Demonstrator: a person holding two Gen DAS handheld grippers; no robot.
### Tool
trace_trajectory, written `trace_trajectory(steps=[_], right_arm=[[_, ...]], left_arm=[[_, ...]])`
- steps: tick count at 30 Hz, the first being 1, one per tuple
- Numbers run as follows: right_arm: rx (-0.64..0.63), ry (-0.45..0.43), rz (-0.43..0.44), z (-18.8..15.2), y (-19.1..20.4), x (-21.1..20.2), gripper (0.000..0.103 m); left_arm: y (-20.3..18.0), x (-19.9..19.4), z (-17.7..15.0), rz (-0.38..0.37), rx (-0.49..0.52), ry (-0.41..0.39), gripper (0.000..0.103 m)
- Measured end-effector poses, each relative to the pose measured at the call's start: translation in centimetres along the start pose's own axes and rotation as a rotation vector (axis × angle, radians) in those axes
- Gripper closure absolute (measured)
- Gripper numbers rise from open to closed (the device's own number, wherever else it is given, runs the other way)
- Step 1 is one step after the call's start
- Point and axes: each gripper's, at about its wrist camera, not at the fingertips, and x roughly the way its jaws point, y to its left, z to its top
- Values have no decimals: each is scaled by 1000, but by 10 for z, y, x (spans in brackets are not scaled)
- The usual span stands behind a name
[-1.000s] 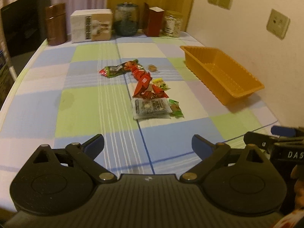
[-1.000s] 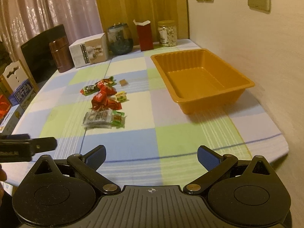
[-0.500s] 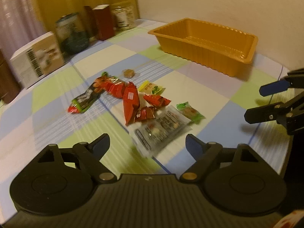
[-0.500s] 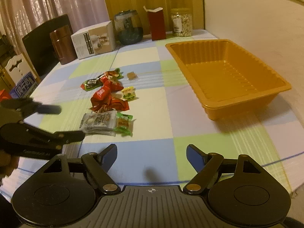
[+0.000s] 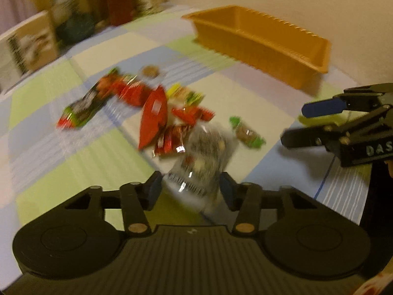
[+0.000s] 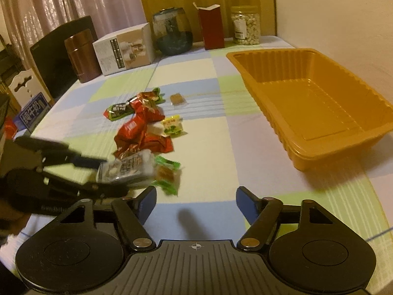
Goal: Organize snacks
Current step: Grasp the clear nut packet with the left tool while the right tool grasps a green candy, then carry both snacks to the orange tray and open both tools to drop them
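Left gripper [image 5: 190, 189], wide apart and well short of the snack pile a second ago, now closes its jaws around the clear packet [image 5: 205, 156] at the pile's near end; contact unclear through blur. Right gripper [image 6: 196, 205], empty, also narrows. Nothing binned yet. Beyond pile: checked cloth [image 6: 203, 147], orange tray [image 6: 316, 157] right, jars and boxes [image 6: 127, 49] by the curtain

Motion blur smeared the clear plastic snack packet [image 5: 203, 157] in the left wrist view; its print was unreadable, and the brown square candy [image 6: 178, 98] was too small to identify.
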Motion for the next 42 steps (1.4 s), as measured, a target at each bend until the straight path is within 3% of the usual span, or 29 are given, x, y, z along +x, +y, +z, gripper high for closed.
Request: trace_trajectory(steps=[3, 7, 18, 21, 22, 31, 34, 42], right_arm=[[-7, -11, 19, 4, 3, 6, 43], [-20, -12, 43, 9, 10, 17, 52], [-31, 25, 46, 15, 25, 46, 58], [-47, 27, 51, 15, 26, 49, 70], [-60, 27, 45, 15, 28, 49, 80], [-25, -15, -4, 15, 16, 34, 84], [-19, -33, -19, 16, 14, 28, 84], [-3, -51, -28, 18, 11, 14, 84]], left_arm=[[-6, -11, -12, 6, -79, -4, 60], [-17, -19, -21, 46, -72, -39, 60], [-19, -15, -19, 71, -31, -86, 55], [-21, -13, -18, 83, -7, -94, 54], [-23, -12, -18, 85, -4, -95, 54], [-33, -5, -6, 93, 22, -103, 55], [-36, -1, -5, 116, 30, -97, 65], [-37, 0, -3, 122, 4, -83, 66]])
